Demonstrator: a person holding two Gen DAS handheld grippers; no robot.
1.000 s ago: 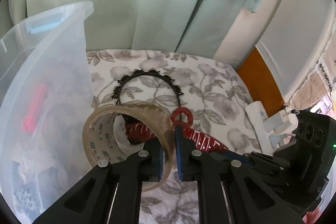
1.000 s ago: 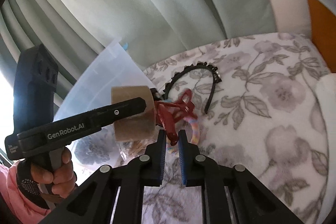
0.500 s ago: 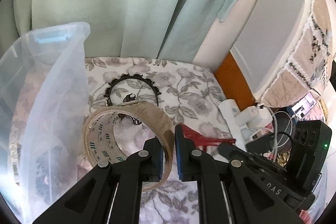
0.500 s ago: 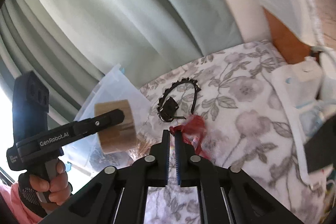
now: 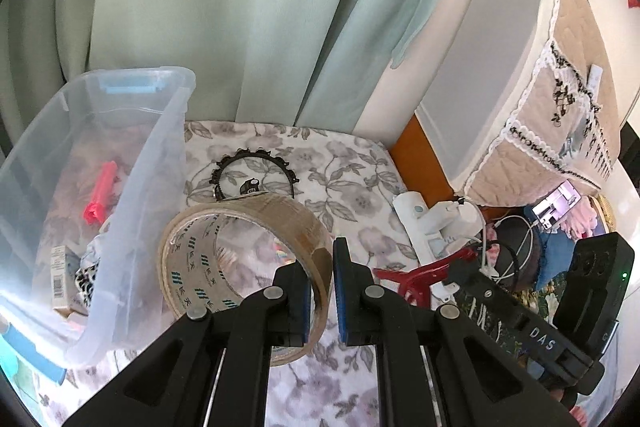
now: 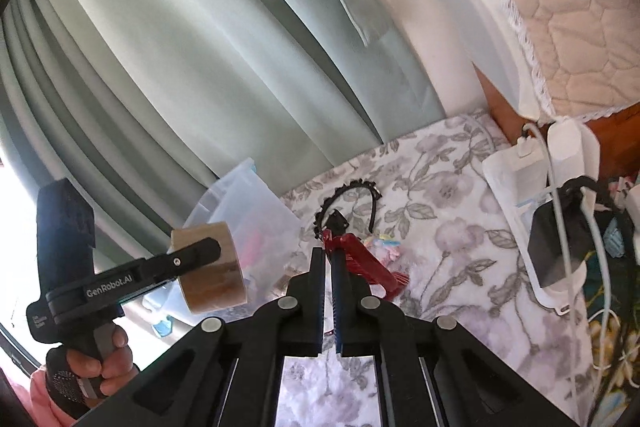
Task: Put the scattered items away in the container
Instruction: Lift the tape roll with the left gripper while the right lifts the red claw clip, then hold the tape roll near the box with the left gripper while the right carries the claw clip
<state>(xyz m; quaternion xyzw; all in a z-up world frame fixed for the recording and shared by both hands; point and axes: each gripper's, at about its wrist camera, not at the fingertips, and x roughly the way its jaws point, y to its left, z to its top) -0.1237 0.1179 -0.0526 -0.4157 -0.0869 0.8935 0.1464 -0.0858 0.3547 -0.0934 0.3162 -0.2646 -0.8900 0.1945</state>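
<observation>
Left gripper clamps one glossy brown tape roll; right gripper pinches one red toothed plastic hair claw. One translucent plastic bin; one black scalloped headband on floral cloth.

The clear container runs off the picture's left edge, its contents a dim jumble behind frosted plastic. The brown tape roll hides the bedspread beyond it. On the far right, the lace-trimmed cover is smeared. The person's hand is half hidden by the handle.
</observation>
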